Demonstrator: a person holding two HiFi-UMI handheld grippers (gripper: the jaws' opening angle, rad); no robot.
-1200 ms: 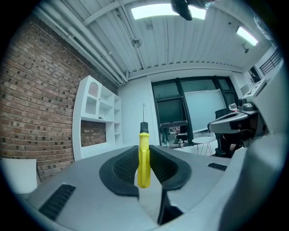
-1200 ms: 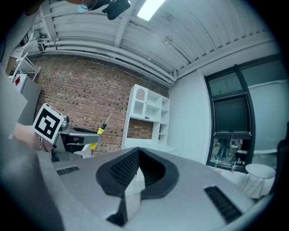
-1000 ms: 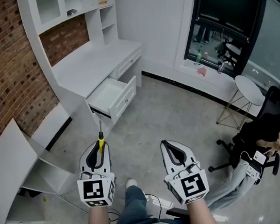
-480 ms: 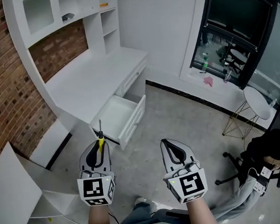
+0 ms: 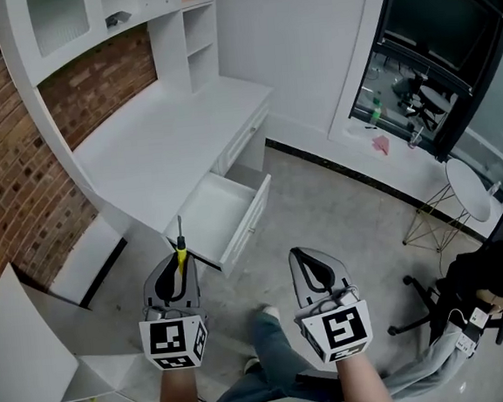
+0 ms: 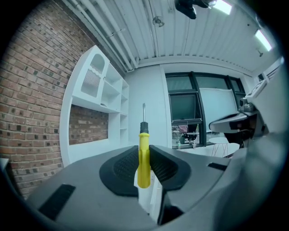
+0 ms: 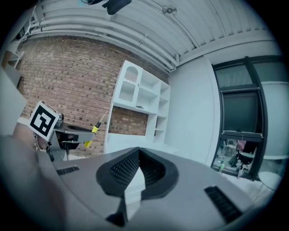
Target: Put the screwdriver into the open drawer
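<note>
Head view, looking steeply down. Both grippers are held out side by side over the grey floor (image 5: 358, 221), the person's own leg (image 5: 278, 360) below them.

Left gripper (image 5: 177, 268) – clamped on the screwdriver (image 5: 181, 246). Its own view shows the yellow handle (image 6: 143, 155) pinched upright between the two black ribbed pads, with the black collar and thin metal shaft rising past the fingertips. The right gripper's view catches the same tool (image 7: 95, 130) from the side, tilted, sticking out of the left gripper beside that gripper's marker cube (image 7: 44, 121).

Right gripper (image 5: 302, 257) – jaws drawn together at the tips, nothing between them; only white furniture shows through the gap behind the pads.

The open drawer (image 5: 213, 210) is pulled out of the white desk (image 5: 167, 137), its inside bare and white, its front panel angled toward the person. The screwdriver is not yet in it: in the head view the shaft points at the drawer's near left corner, the handle over the floor short of it.

Surroundings: a white shelf unit (image 5: 113, 24) on the desk, a brick wall (image 5: 4, 174) to the left, a dark window (image 5: 430, 40) at the far right, a seated person (image 5: 490, 280) at the lower right edge.
</note>
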